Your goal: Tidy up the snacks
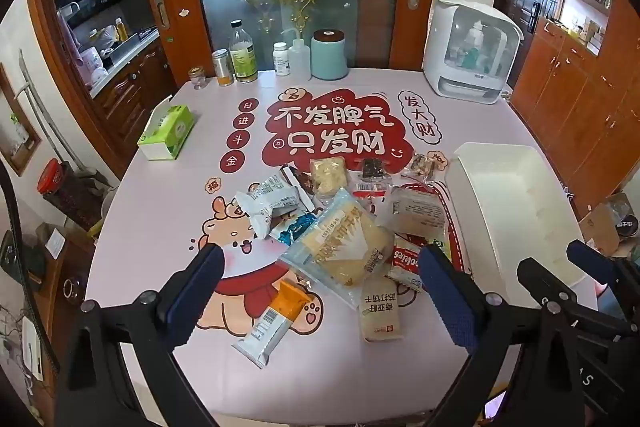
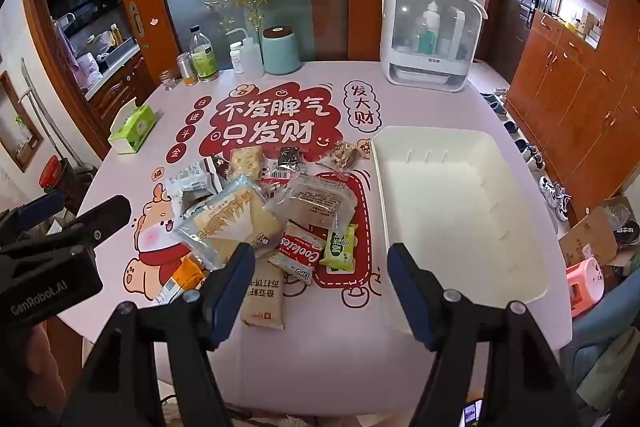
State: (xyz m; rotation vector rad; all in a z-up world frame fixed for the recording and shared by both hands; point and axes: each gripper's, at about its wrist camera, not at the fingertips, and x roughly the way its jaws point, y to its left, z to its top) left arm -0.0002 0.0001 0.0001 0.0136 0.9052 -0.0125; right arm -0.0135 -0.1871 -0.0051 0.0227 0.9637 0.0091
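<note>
A pile of snack packs lies mid-table: a large clear bag of crackers [image 1: 340,243] [image 2: 232,219], an orange-and-white bar [image 1: 276,315], a beige cracker pack [image 1: 378,311] [image 2: 264,295], a red cookies pack [image 1: 408,261] [image 2: 298,253] and a green pack [image 2: 340,247]. To their right stands a white bin [image 1: 516,195] [image 2: 452,195] with nothing in it. My left gripper [image 1: 320,255] [image 2: 80,205] hovers wide open above the pile's near side, holding nothing. Between pile and bin, my right gripper [image 2: 320,255] [image 1: 560,263] hangs open and holds nothing.
A green tissue box [image 1: 166,133] lies at the table's left. Along the far edge stand bottles and jars [image 1: 242,55], a teal canister [image 1: 329,55] and a white appliance [image 1: 470,51]. Wooden cabinets [image 2: 580,107] and shoes on the floor [image 2: 554,193] are on the right.
</note>
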